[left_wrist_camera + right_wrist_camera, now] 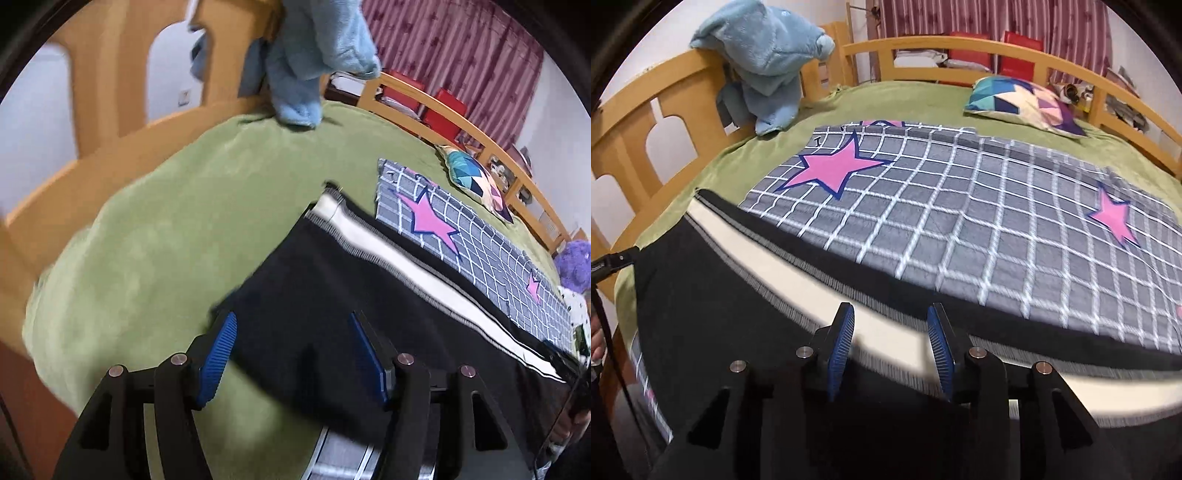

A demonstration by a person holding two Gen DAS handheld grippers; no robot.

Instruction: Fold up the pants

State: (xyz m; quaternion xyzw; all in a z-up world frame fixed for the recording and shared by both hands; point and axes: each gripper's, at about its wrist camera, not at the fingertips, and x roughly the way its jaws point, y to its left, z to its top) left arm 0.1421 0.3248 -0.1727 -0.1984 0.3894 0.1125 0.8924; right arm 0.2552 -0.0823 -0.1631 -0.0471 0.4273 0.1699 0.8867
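Both the left gripper and right gripper hover agape, gripping nothing — a shallow pinch could take only 1 layer of the black pants and drag the fold askew.

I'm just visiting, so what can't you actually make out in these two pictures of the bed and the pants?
- Black pants: the near part sits behind the right gripper and runs off the bottom edge in the right wrist view.
- Pants' far end: cut off at the right edge of the left wrist view, beyond the left gripper.
- Red items behind the bed rail: too small to identify.
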